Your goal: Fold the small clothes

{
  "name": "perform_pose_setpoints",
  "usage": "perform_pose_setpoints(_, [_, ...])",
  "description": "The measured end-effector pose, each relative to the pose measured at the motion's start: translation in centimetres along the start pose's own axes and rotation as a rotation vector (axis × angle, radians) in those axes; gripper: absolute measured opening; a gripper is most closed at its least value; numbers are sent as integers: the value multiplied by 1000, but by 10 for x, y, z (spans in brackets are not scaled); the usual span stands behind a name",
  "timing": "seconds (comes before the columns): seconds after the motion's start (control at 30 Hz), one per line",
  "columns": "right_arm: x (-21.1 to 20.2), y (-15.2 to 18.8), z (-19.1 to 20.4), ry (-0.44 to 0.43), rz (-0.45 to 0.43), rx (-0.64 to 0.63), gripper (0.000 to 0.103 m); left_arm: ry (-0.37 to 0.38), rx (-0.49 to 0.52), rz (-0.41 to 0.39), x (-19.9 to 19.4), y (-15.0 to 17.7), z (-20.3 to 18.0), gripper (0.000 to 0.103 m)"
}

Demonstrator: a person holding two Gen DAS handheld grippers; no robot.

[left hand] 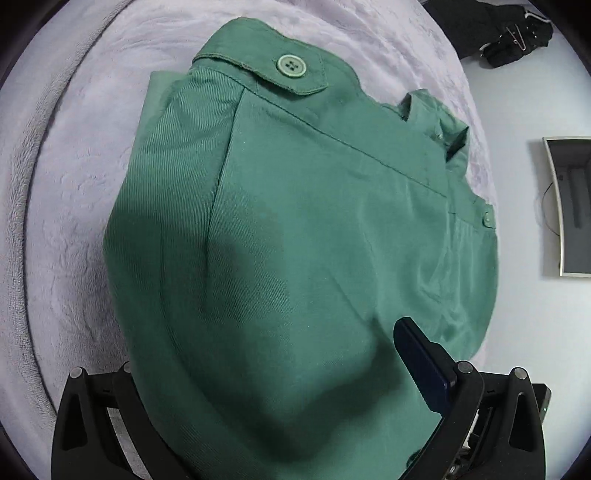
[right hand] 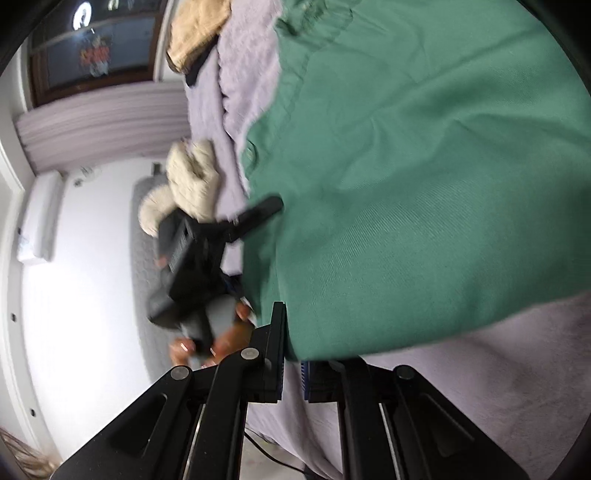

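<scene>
Garment: a green cotton-twill garment with a buttoned tab lies folded on a pale lilac fleece blanket; whether a bed or a table carries the blanket cannot be told.
Button: a round green four-hole button sits on the tab at the far end of the garment in the left wrist view.
Left tongs: the left tongs stand wide apart, with a bulge of the green cloth between them. Only the right finger shows its dark pad; the left finger is hidden under the fabric. The pads do not visibly press the cloth.
Right tongs: the right tongs are almost closed, pinching the near edge of the green garment between their blue-ribbed pads.
Other gripper seen: in the right wrist view the black left gripper reaches to the garment's side edge, held by a hand with a cream knitted sleeve.
Surroundings: a black strap with metal clips lies beyond the blanket; a tan cloth lies at the blanket's far end.
</scene>
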State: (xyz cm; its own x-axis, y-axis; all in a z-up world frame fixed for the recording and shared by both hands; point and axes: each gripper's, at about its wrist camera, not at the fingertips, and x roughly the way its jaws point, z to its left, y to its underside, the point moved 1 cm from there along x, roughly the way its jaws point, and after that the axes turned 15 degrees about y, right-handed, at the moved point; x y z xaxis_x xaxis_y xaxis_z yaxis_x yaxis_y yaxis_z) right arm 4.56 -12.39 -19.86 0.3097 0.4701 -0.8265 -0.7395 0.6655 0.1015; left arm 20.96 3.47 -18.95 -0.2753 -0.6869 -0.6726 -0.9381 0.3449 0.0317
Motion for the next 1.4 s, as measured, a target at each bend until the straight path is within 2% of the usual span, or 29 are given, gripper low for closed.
perform_pose_setpoints(0.03, [-1, 3, -4, 40, 27, -17, 12, -9, -2, -9, 2, 0, 1, 101])
perform_pose_setpoints(0.07, [-4, 7, -7, 75, 50, -36, 12, -27, 2, -24, 1, 2, 2, 95])
perform_pose_setpoints(0.13, [-17, 10, -10, 122, 74, -81, 20, -55, 44, -46, 0, 5, -2, 83])
perform_pose_setpoints(0.2, [-40, 6, -11, 141, 47, -128, 49, -82, 98, -46, -1, 6, -7, 45])
perform_pose_setpoints(0.23, [-50, 0, -8, 151, 18, -147, 55, -101, 115, -43, -2, 7, -9, 36])
perform_pose_setpoints(0.27, [-61, -6, -5, 169, -27, -167, 55, -109, 119, -44, -2, 4, -12, 26])
perform_pose_setpoints(0.3, [-73, -16, -3, 200, -89, -192, 50, -107, 117, -52, -6, 3, -12, 16])
perform_pose_setpoints(0.33, [-78, -25, 0, 227, -135, -207, 42, -93, 112, -64, -11, 3, -15, 16])
perform_pose_setpoints(0.37, [-81, -37, 0, 266, -175, -217, 16, -88, 113, -81, -15, 2, -19, 14])
perform_pose_setpoints(0.4, [-80, -49, -2, 311, -205, -224, 5, -83, 121, -95, -20, 5, -24, 14])
perform_pose_setpoints(0.47, [-68, -67, -11, 403, -243, -244, 5, -66, 142, -124, -30, 7, -39, 14])
perform_pose_setpoints(0.57, [-30, -80, -34, 437, -142, -210, 5, -54, 185, -151, -38, 11, -70, 14])
perform_pose_setpoints(0.63, [-17, -78, -45, 446, -132, -220, 5, -33, 217, -155, -43, 14, -93, 14])
perform_pose_setpoints(0.77, [-31, -84, -60, 332, -124, -154, 5, -5, 326, -160, -39, 12, -156, 14])
perform_pose_setpoints(0.9, [-53, -85, -78, 218, -108, -121, 5, -57, 465, -128, -9, 13, -228, 14])
perform_pose_setpoints(1.0, [-87, -82, -98, 139, -137, -86, 6, -105, 577, -88, 32, 18, -281, 14])
perform_pose_setpoints(1.13, [-134, -72, -149, 75, -190, 22, 6, -209, 693, -3, 118, 27, -332, 15])
perform_pose_setpoints(1.23, [-154, -63, -194, 43, -203, 132, 9, -252, 736, 74, 186, 38, -339, 18])
perform_pose_setpoints(1.33, [-166, -59, -230, -35, -211, 233, 9, -373, 720, 168, 247, 49, -329, 18])
perform_pose_setpoints(1.4, [-172, -58, -240, -30, -218, 244, 9, -436, 736, 157, 259, 59, -327, 18])
